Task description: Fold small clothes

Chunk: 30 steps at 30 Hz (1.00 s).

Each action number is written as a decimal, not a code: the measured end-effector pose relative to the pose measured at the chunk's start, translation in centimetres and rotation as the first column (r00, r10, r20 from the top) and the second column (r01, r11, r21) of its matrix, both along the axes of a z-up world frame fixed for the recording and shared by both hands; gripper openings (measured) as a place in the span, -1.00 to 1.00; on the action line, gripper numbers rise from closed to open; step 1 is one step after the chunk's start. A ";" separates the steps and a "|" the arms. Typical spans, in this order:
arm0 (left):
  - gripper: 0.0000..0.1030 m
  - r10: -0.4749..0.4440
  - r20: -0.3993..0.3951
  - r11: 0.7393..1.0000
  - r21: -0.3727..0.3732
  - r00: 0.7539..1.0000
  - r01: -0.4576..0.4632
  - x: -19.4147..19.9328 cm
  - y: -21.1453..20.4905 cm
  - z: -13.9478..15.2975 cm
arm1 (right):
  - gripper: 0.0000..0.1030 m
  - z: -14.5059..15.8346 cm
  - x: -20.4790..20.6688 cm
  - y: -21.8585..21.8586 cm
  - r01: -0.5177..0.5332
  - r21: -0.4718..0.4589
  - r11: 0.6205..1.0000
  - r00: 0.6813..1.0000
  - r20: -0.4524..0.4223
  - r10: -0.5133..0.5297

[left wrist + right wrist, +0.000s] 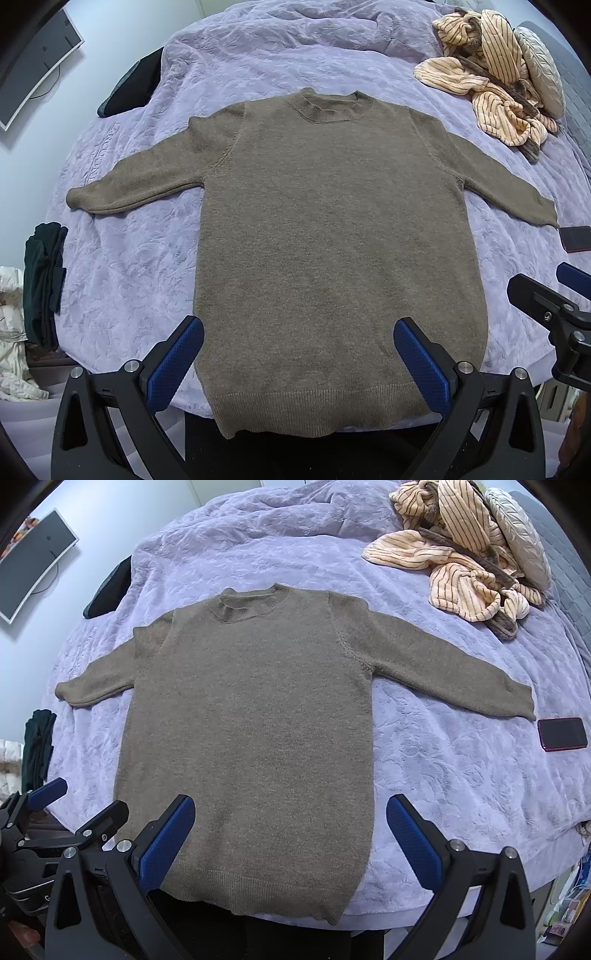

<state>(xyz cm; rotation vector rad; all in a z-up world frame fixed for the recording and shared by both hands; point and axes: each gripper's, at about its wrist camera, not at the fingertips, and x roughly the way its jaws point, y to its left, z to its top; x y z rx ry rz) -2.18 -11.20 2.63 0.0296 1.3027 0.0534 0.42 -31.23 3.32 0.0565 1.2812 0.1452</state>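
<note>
A brown sweater point(332, 236) lies flat on the lilac blanket point(140, 266), sleeves spread, its hem hanging over the near edge. The left gripper point(297, 354) and the right gripper point(290, 832) hover above the hem, both spread wide and holding nothing. The right view shows the whole phone point(562, 734) beside the right cuff; the left view catches only its corner. A striped garment point(454, 561) sits at the far right corner.

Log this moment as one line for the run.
sweater: flat, unfolded | left gripper: open, empty | right gripper: open, empty
</note>
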 end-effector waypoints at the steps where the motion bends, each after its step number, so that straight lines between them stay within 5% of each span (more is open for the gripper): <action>1: 1.00 0.001 0.001 1.000 -0.001 1.000 -0.001 -0.1 -0.1 0.0 | 1.00 0.0 0.0 0.0 -0.002 0.001 1.000 1.000 0.002 0.002; 12: 1.00 0.017 0.007 1.000 0.020 1.000 -0.017 0.1 -0.4 0.5 | 1.00 0.3 -0.3 0.2 -0.011 0.044 0.999 0.998 0.067 0.008; 16: 1.00 0.023 0.006 0.999 0.025 1.000 -0.023 0.0 -0.3 0.5 | 1.00 0.3 -0.4 0.3 -0.009 0.042 0.999 0.998 0.056 0.007; 19: 1.00 0.027 0.002 0.999 0.024 1.000 -0.027 0.0 -0.2 0.5 | 1.00 0.0 -0.4 0.6 0.002 -0.034 0.999 0.998 -0.058 -0.004; 22: 1.00 0.029 0.001 0.999 0.019 1.000 -0.029 0.0 -0.2 0.5 | 1.00 0.1 -0.3 0.5 -0.001 -0.034 0.999 0.997 -0.072 -0.001; 23: 1.00 0.029 0.002 0.999 0.018 1.000 -0.029 0.0 -0.1 0.5 | 1.00 0.2 -0.3 0.5 -0.008 0.015 1.000 1.000 0.026 0.007; 30: 1.00 0.040 0.007 0.999 0.007 0.999 -0.040 0.1 -0.1 0.8 | 1.00 0.5 0.0 0.3 -0.012 0.016 1.000 1.000 -0.011 0.012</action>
